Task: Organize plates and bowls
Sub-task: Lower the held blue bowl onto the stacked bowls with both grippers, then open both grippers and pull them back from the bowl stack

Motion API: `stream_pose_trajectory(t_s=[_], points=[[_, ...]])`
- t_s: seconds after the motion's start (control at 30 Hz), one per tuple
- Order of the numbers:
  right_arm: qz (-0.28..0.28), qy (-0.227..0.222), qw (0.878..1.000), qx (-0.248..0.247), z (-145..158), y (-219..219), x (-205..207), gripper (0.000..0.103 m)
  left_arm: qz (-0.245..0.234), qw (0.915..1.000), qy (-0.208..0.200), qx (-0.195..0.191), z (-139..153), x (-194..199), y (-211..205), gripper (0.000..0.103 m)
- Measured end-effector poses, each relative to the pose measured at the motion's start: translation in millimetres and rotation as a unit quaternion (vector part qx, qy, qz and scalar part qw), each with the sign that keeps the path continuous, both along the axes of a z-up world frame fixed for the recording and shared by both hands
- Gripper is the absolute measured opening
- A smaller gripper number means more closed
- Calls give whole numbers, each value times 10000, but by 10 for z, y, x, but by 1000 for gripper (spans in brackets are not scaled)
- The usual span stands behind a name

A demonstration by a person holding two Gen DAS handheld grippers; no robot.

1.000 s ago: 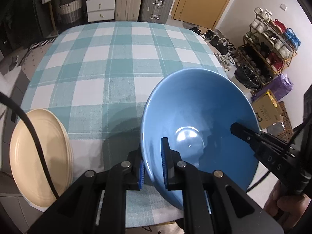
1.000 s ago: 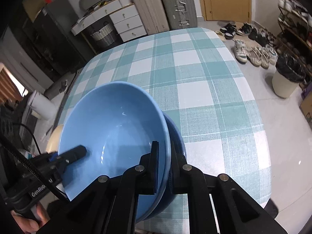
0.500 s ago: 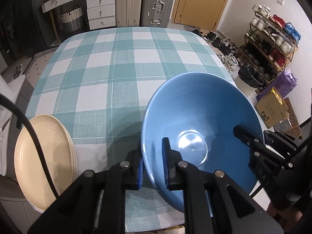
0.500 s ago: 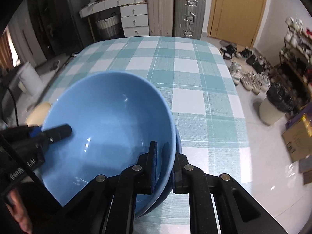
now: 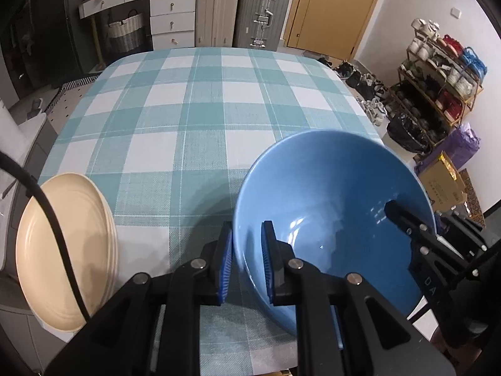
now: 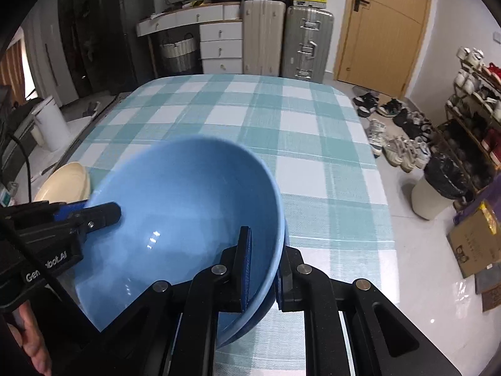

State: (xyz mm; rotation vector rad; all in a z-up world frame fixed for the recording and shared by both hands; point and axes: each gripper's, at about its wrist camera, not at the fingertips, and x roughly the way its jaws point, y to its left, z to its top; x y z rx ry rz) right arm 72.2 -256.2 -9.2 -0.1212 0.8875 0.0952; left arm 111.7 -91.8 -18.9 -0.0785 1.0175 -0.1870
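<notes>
Flanking blue bowls (image 5: 328, 219): cream plates (image 5: 62, 250)

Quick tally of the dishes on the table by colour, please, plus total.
Blue bowls: 2, nested, the upper bowl inside a lower one whose rim shows beneath it.
Cream plates: at least 2 in one stack; the exact count cannot be told from the edges.
Total: at least 4 dishes.

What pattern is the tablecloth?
Teal and white checks on the tablecloth; clearest in the left wrist view.
</notes>
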Motion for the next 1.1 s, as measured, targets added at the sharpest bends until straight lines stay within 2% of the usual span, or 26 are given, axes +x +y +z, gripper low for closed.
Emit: stream_pose_trajectory(t_s=[0.27,0.63,0.8,0.9,0.97,1.0,1.03,1.1], points=[[70,-71,9998,-166,-11,48,-28,12,4,10000,-58,74,-8,-14,-17,14],[200,-142,9951,-960,-15,188,-61,14,16,10000,-81,-13,-18,-36,-6,14],[204,-156,9938,-1082,-51,169,-74,14,27,9999,-40,-151,-19,-35,29,14],[185,-187,9939,-1067,-53,160,-73,15,16,9999,-67,-104,-18,-45,14,14],[214,-190,9939,-1064,-59,168,-74,18,-12,9999,-109,-51,-22,-58,-3,14],[271,-180,9939,-1050,-64,179,-76,24,-17,9999,-122,-44,-24,-64,-2,14],[327,-153,9939,-1039,-74,196,-80,35,-22,9999,-122,-44,-27,-68,-3,14],[368,-15,9948,-945,-124,204,-68,45,-18,9999,-101,-52,-29,-68,0,14]])
